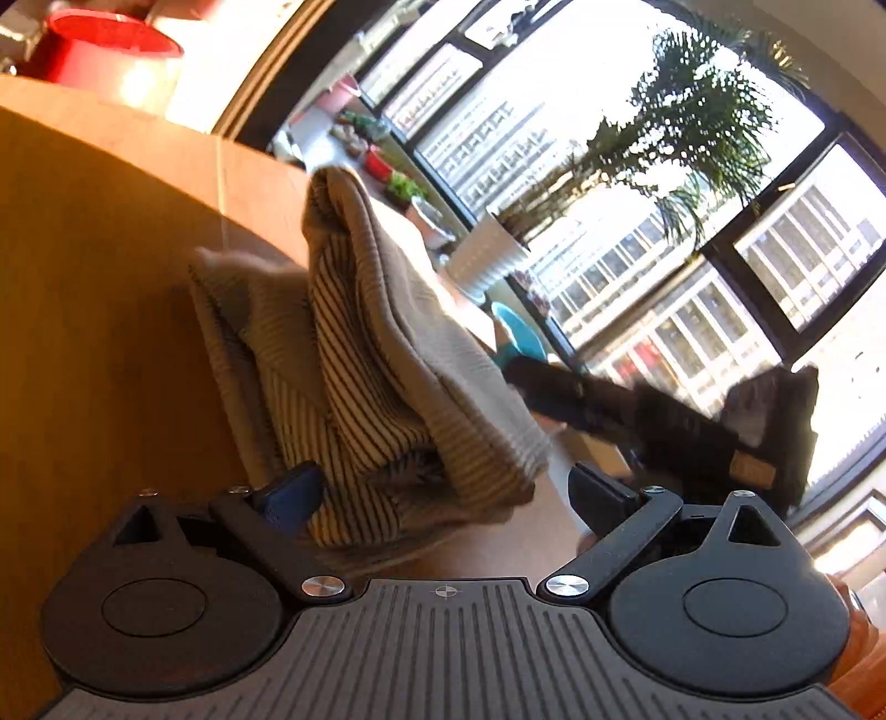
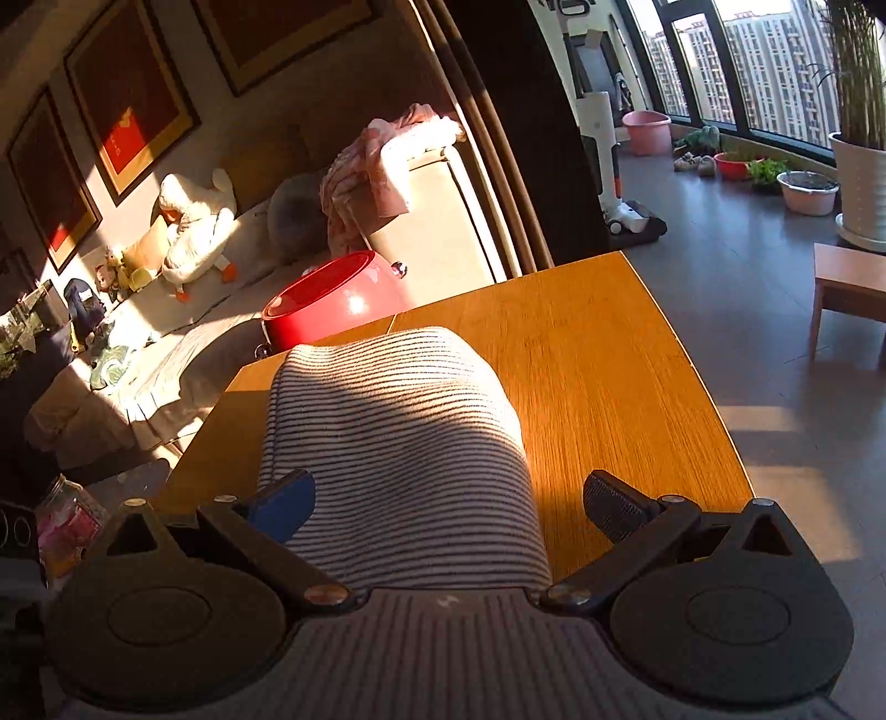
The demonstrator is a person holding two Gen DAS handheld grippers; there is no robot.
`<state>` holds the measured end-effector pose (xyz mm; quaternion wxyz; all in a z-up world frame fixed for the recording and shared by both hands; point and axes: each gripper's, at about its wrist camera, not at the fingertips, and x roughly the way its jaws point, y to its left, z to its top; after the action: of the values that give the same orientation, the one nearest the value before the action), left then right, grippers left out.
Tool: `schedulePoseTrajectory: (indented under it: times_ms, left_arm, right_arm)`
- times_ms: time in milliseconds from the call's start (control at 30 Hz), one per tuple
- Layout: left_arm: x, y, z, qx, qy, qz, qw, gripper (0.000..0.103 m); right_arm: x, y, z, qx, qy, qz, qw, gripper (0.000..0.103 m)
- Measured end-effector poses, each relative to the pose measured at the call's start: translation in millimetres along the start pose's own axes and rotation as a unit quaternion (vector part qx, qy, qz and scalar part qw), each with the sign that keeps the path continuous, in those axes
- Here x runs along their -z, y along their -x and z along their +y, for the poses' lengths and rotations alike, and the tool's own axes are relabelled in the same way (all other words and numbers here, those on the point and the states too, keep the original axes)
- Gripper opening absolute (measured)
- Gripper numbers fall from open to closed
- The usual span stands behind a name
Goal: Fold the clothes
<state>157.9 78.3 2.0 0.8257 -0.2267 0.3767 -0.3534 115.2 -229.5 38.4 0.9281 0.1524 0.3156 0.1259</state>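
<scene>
Seemingly unheld, striped garment [image 2: 398, 443] hides table [image 2: 609, 360].

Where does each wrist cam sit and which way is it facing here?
Left wrist: on the left gripper, low over the wooden table, facing the windows; own open fingers and the right gripper show.
Right wrist: on the right gripper, facing the sofa; own open fingers only.
Shared: striped garment, table, red tub.
</scene>
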Motion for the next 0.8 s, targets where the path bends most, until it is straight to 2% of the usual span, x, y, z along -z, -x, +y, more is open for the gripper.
schedulePoseTrajectory:
  times_ms: [100,167,200,233,333,433,500,533,600,667,700,800]
  left_arm:
    - [-10,18,2,-0.061,-0.025,-0.047,0.9967,0.09]
    - [-13,17,7,-0.087,-0.028,-0.047,0.9947,0.084]
    - [-13,12,10,-0.093,-0.027,-0.037,0.9946,0.075]
    - [-12,7,13,-0.099,-0.025,-0.028,0.9944,0.072]
    - [-10,-9,21,-0.098,-0.016,-0.003,0.9951,0.065]
    - [-8,-18,25,-0.092,-0.009,0.005,0.9957,0.065]
    - [-10,-19,24,-0.092,-0.009,0.004,0.9957,0.065]
    - [-10,-19,24,-0.092,-0.01,0.004,0.9957,0.065]
    - [-9,-18,23,-0.093,-0.01,0.004,0.9956,0.066]
    - [-6,-17,22,-0.094,-0.009,0.003,0.9955,0.068]
    - [-6,-15,23,-0.095,-0.008,0.002,0.9955,0.069]
    - [-5,-5,24,-0.1,-0.003,-0.009,0.9949,0.07]
  right_arm:
    - [20,6,21,0.032,0.094,-0.001,0.995,0.103]
    - [31,0,31,0.051,0.141,0.008,0.989,0.103]
    - [35,-4,30,0.055,0.142,0.015,0.988,0.103]
    - [37,-6,27,0.052,0.127,0.022,0.99,0.103]
    - [35,-18,1,0.011,0.021,0.073,0.997,0.103]
    - [30,-12,2,0.0,0.04,0.093,0.995,0.103]
    - [24,5,11,0.017,0.071,0.057,0.996,0.102]
    - [20,16,19,0.039,0.102,0.022,0.994,0.096]
    - [17,33,38,0.056,0.159,-0.034,0.985,0.092]
    - [17,42,56,0.044,0.199,-0.052,0.978,0.081]
    - [22,40,66,0.035,0.217,-0.045,0.975,0.076]
    - [40,29,95,0.019,0.274,-0.03,0.961,0.076]
